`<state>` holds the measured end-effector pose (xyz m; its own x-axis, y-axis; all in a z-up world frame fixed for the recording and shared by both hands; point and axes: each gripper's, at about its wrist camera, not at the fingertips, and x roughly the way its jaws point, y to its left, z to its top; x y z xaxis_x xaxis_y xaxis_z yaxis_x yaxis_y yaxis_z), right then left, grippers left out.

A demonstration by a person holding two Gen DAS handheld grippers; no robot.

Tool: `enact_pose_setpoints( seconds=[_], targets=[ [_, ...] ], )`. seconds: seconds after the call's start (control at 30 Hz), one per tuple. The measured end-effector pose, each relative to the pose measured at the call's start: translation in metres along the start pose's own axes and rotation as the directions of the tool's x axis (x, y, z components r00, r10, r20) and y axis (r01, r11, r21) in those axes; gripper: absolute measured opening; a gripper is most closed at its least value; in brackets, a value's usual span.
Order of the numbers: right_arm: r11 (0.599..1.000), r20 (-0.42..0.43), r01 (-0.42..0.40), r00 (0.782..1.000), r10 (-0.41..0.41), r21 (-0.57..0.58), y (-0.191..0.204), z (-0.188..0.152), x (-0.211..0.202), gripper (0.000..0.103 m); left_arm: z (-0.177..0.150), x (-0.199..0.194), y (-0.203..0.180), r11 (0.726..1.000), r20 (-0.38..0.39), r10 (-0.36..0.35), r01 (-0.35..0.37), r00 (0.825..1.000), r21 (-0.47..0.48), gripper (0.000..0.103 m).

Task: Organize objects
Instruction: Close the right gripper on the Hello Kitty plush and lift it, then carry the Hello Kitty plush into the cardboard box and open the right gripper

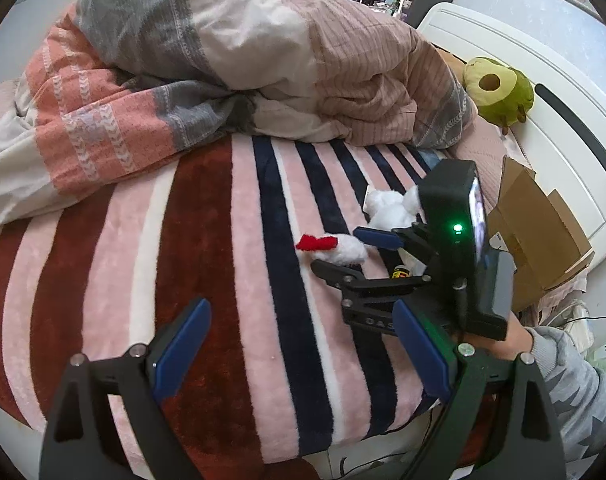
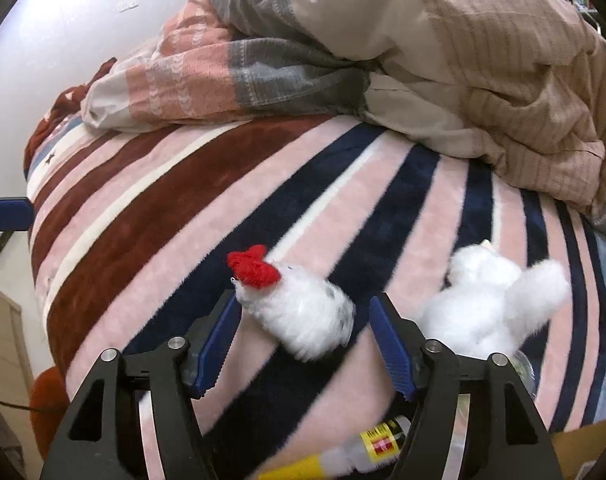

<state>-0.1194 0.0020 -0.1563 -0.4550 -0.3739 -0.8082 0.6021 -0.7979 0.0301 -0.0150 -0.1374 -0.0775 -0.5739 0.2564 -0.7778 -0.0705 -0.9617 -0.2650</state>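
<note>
Bed (image 2: 151, 200) under a plush blanket striped pink, maroon, navy and white carries the toys: a small white fluffy plush chicken with a red knitted comb (image 2: 299, 308) lies on its side between the half-open jaws of the right gripper (image 2: 303, 332), its blue pads apart from the fur, gripping nothing. Just right of it lies a white fluffy plush animal (image 2: 491, 304). The left gripper (image 1: 299, 356) hovers wide open and empty above the stripes. A crumpled pink, grey and cream quilt (image 1: 231, 56) is heaped behind
</note>
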Motion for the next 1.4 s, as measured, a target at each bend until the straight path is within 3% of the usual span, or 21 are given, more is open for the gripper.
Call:
enact_pose_setpoints(
  seconds=[0.03, 0.17, 0.53, 0.73, 0.8, 1.03, 1.4],
  targets=[
    [1.0, -0.003, 0.009, 1.0, -0.009, -0.01, 0.003, 0.0, 0.002, 0.045, 0.0, 0.0, 0.001, 1.0, -0.001, 0.002, -0.002, 1.0, -0.002, 0.091],
    [1.0, -0.002, -0.002, 1.0, 0.002, -0.03, 0.007, -0.002, 0.0, 0.032, 0.0, 0.0, 0.006, 1.0, -0.004, 0.01, -0.01, 1.0, -0.016, 0.091],
    [0.985, 0.084, -0.138, 0.986, 0.147, -0.102, 0.024, -0.005, -0.078, 0.032, 0.005, -0.007, -0.017, 0.998, 0.008, -0.061, 0.06, 0.998, 0.013, 0.091],
    [0.97, 0.135, -0.172, 0.971, 0.196, -0.171, 0.035, -0.006, -0.129, 0.031, 0.014, -0.015, -0.05, 0.983, 0.031, -0.175, 0.173, 0.984, 0.057, 0.091],
    [0.967, 0.148, -0.169, 0.969, 0.198, -0.191, 0.035, -0.008, -0.143, 0.031, 0.017, -0.018, -0.064, 0.979, 0.035, -0.189, 0.185, 0.981, 0.079, 0.09],
    [0.975, 0.196, -0.108, 0.97, 0.147, -0.197, 0.014, -0.015, -0.182, 0.031, 0.029, -0.023, -0.11, 0.951, 0.032, -0.283, 0.277, 0.959, 0.136, 0.06],
    [0.994, 0.286, -0.012, 0.957, 0.042, -0.105, -0.068, -0.037, -0.246, 0.031, 0.064, -0.017, -0.226, 0.919, 0.011, -0.289, 0.274, 0.957, 0.284, 0.058]
  ],
)
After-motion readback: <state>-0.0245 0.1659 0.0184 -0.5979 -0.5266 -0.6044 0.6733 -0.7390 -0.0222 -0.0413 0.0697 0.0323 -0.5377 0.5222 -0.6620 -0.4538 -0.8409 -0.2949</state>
